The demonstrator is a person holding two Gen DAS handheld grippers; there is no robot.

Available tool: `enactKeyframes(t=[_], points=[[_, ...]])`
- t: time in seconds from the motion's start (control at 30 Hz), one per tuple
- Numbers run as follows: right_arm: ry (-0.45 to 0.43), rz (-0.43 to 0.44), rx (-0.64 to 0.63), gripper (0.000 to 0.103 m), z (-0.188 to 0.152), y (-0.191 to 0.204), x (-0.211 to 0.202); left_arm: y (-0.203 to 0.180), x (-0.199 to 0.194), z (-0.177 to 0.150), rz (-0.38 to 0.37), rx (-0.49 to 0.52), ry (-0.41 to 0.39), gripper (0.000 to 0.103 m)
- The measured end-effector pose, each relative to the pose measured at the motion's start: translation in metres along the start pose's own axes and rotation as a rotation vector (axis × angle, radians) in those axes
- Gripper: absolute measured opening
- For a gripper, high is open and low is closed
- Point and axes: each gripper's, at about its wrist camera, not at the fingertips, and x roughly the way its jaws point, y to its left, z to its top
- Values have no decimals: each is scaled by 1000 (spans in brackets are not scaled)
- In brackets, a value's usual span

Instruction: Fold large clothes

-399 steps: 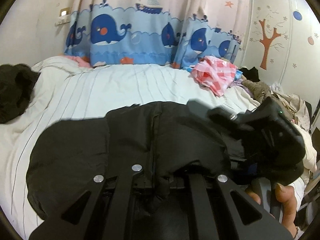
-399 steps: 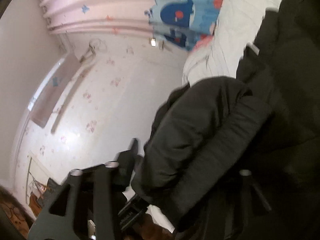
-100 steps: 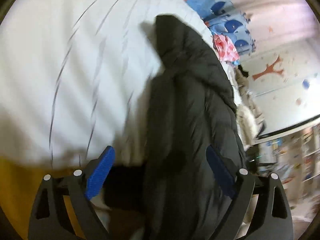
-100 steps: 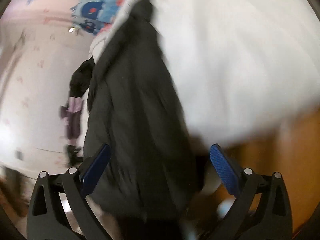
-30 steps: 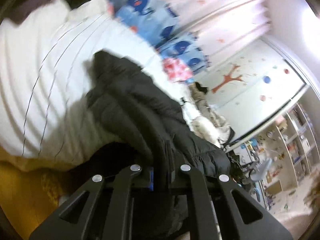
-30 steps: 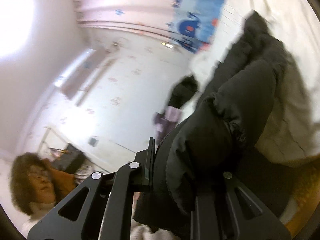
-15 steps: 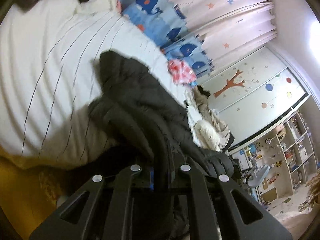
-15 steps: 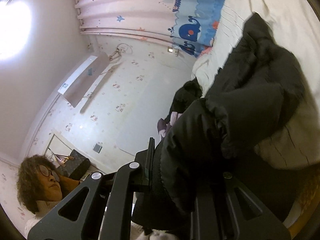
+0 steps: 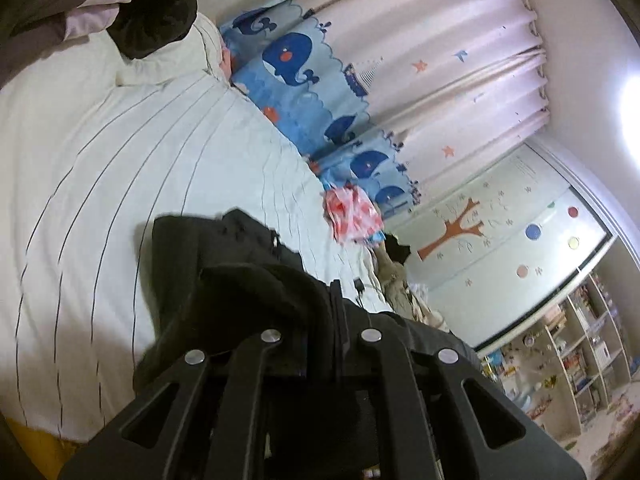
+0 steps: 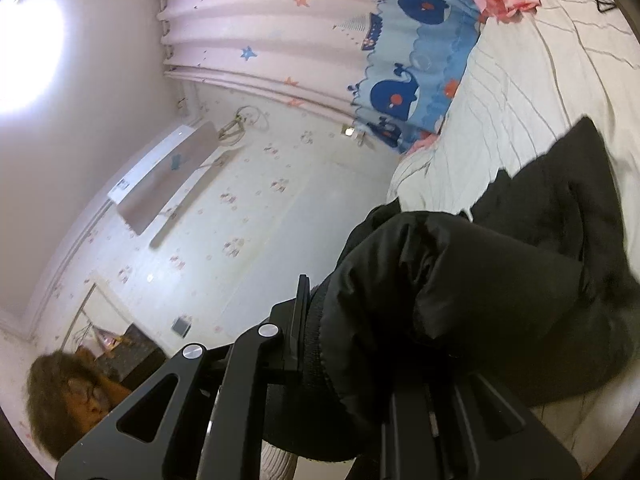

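A black puffy jacket (image 9: 240, 272) lies bunched on the white striped bed sheet (image 9: 120, 160), its near edge lifted off the sheet. My left gripper (image 9: 335, 320) is shut on a fold of that jacket, which drapes over its left finger. In the right wrist view the same jacket (image 10: 500, 280) bulges over my right gripper (image 10: 348, 344), which is shut on its ribbed hem. Only the left finger (image 10: 302, 320) of that gripper shows; the other is buried under the cloth. The jacket's far part rests on the sheet (image 10: 540, 80).
A pink checked cloth (image 9: 352, 212) lies by the blue whale curtain (image 9: 300, 68). Dark clothes (image 9: 152, 8) are piled at the bed's far left, more garments (image 9: 396, 276) at its right side. Shelves (image 9: 580, 360) stand beyond. A person (image 10: 68, 392) is at the lower left.
Both grippers have carried the jacket's near edge up and forward over the bed. The jacket now doubles over itself and covers less of the sheet.
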Motion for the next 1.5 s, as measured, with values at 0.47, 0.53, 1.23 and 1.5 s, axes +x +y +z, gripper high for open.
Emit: enactKeyframes(t=[0.47, 0.53, 1.23, 1.5], points=[[-70, -281, 91, 13, 103, -90, 90, 51, 114, 75, 172, -62, -14, 9], [-73, -323, 117, 13, 110, -114, 98, 65, 129, 79, 206, -81, -12, 9], [-61, -371, 203, 74, 132, -161, 142, 109, 149, 68, 366, -190, 9, 26], [-71, -371, 147, 87, 130, -117, 119, 102, 122, 76, 232, -345, -38, 52]])
